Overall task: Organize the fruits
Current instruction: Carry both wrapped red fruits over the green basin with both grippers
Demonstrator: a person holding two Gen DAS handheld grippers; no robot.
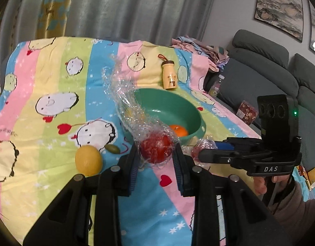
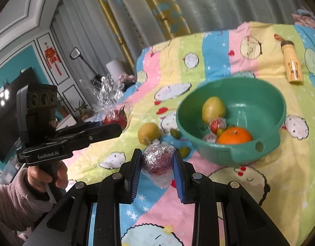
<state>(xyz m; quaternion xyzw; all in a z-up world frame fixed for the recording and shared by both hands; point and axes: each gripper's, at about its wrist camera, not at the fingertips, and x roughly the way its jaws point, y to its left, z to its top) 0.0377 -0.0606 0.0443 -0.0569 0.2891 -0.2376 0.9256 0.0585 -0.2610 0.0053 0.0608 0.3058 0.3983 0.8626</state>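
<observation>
My left gripper is shut on a red fruit wrapped in clear film, held above the cloth with a tail of film streaming up. My right gripper is shut on a dark red film-wrapped fruit just over the cloth. In front stands a green bowl holding an orange, a yellow fruit and small wrapped fruits. A yellow fruit and a green olive-like fruit lie on the cloth to the bowl's left.
A striped cartoon-print cloth covers the table. A small yellow bottle lies behind the bowl. A grey sofa with clothes and a boxed item stands at the right. Curtains hang behind the table. A person's hands hold both gripper handles.
</observation>
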